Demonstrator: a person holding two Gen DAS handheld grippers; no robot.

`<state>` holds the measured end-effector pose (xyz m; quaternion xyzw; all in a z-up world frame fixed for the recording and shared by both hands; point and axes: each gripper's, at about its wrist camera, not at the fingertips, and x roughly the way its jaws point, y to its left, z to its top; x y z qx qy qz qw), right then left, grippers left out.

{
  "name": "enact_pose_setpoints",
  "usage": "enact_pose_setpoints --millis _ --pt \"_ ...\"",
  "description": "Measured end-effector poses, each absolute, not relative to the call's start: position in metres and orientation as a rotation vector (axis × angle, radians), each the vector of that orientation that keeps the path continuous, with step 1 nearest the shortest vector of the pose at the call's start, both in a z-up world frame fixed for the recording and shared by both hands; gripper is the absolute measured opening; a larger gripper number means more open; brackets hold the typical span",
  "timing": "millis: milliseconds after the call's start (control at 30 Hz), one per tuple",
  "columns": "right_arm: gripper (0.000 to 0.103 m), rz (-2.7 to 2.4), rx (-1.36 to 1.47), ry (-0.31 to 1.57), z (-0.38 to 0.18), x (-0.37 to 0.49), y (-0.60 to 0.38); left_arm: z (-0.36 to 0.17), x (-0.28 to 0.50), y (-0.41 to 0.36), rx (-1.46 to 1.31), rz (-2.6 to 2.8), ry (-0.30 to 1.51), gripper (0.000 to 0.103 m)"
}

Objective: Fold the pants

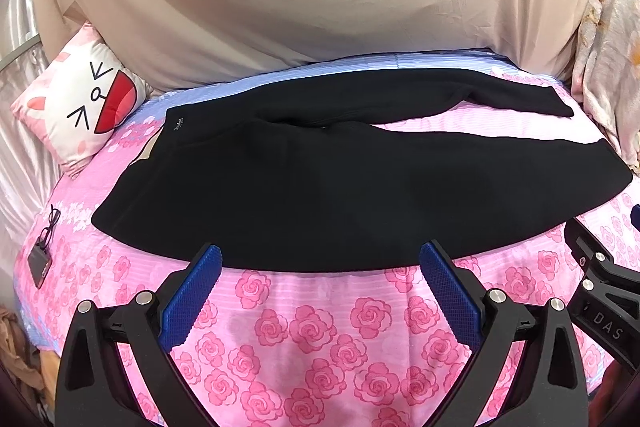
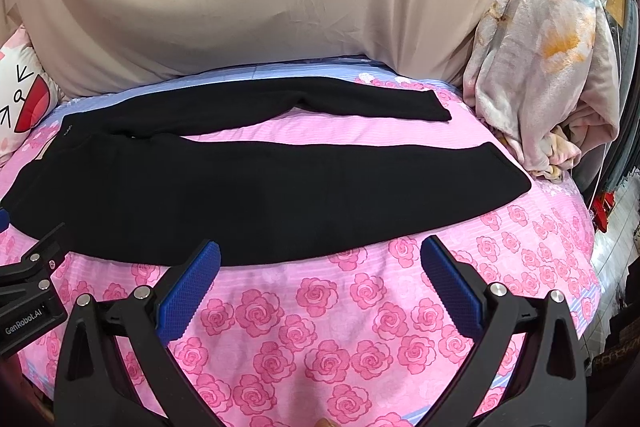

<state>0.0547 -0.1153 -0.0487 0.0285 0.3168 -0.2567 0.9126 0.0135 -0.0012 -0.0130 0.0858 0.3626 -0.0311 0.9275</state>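
Pants [image 1: 320,195], one pair, lie flat; both grippers' fingers [image 1: 192,299] gape empty.

One pair of black pants [image 1: 320,187] with two legs lies on one rose-print bed [image 1: 312,327]. One cat-face pillow [image 1: 80,107] sits at its far left corner, one crumpled blanket [image 2: 540,67] at its far right corner, one badge on a lanyard [image 1: 40,259] at the left edge. Two grippers: left gripper [image 1: 320,259], right gripper [image 2: 320,259].

Left gripper [image 1: 320,257] and right gripper [image 2: 320,253] are both showing black plastic arms with silver round screws and blue cross-hatched pads [image 1: 192,301]. White "GenRobot.AI" lettering is showing at lower left of the right wrist view, "DAS" at lower right of the left.
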Motion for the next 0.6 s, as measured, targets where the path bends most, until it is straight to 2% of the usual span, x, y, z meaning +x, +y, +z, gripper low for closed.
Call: enact_pose_setpoints --millis 600 --pt "0.098 -0.530 0.061 0.660 -0.0505 0.0569 -0.1148 -0.0141 0.0138 -0.0019 0.184 -0.068 0.747 0.098"
